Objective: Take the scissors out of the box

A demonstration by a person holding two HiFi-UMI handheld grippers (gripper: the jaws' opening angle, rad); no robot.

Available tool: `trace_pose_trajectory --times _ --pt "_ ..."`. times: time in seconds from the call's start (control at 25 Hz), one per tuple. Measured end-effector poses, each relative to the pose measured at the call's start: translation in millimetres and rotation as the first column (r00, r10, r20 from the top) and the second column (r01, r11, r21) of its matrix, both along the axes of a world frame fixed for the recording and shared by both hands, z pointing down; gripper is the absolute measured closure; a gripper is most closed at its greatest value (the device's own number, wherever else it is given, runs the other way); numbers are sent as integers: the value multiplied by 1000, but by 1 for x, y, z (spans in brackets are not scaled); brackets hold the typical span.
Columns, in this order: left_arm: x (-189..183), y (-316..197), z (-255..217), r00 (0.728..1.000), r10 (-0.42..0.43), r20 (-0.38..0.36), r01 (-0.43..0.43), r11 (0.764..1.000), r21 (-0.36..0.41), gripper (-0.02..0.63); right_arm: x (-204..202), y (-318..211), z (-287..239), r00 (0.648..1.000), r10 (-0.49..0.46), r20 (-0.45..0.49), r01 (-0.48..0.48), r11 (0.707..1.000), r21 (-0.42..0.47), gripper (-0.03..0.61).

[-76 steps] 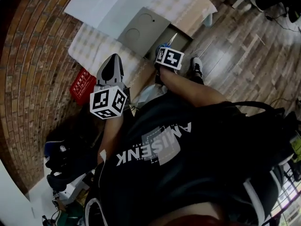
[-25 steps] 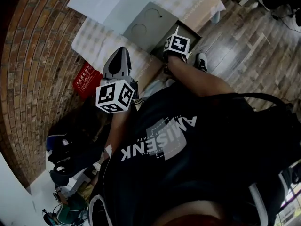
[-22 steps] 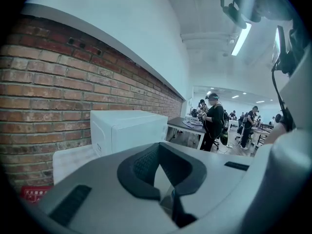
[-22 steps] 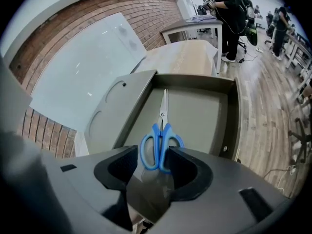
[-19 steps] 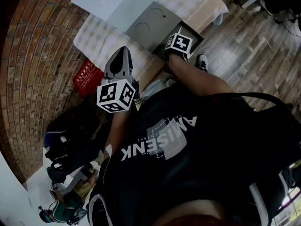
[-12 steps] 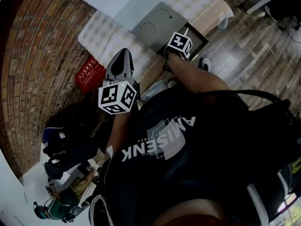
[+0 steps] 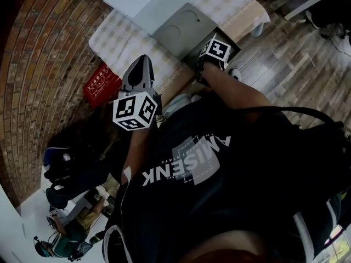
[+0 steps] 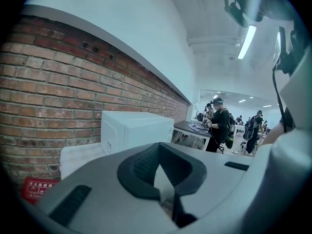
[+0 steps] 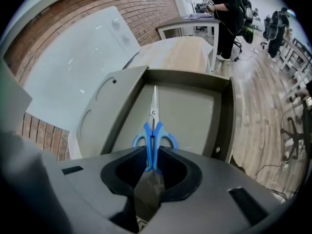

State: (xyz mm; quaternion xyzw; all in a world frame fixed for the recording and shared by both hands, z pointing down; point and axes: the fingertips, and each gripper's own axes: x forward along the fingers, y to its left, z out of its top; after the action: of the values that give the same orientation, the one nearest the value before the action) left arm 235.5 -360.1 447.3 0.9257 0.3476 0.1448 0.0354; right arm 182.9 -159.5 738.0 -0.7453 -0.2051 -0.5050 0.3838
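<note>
The head view looks steeply down over the person's dark shirt. At 10 o'clock a flat red carton (image 7: 101, 85) lies by the brick wall and seems to play no part in the job.

Just to the right of it the left gripper (image 7: 140, 64), grey plastic with a black-and-white marker cube, hovers beside the table (image 7: 123, 40), which is covered in pale checked cloth. Its jaws are together with nothing between them. It looks parked out of the way, since lifting scissors probably needs only one tool.

At 1 o'clock sits the shallow grey box (image 9: 229, 116). Its lid (image 7: 176, 26) is folded back toward 11 o'clock, which leaves the inside open from above.

The right gripper (image 9: 152, 161) reaches down into the box. Its jaws have just been closing and are now clamped on the looped handles of the blue-handled steel scissors (image 9: 153, 128). The handles are likely chosen because they are the thickest part and give the pads something to bite.

The scissors are still inside the box, over its floor, with the blades closed and pointing to 12 o'clock, away from the gripper. Whether they have left the floor cannot be told.
</note>
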Motion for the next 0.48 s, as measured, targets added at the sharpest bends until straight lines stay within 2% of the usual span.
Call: trace_pose_trajectory --times 0.28,0.48 --pt "-3 14 -4 999 31 -8 -31 1000 0 602 -4 9 -6 996 58 -71 -51 995 87 472" --pt "-6 15 -2 1000 28 -3 -28 1000 -6 601 -6 14 -13 991 47 -122 -34 993 112 474"
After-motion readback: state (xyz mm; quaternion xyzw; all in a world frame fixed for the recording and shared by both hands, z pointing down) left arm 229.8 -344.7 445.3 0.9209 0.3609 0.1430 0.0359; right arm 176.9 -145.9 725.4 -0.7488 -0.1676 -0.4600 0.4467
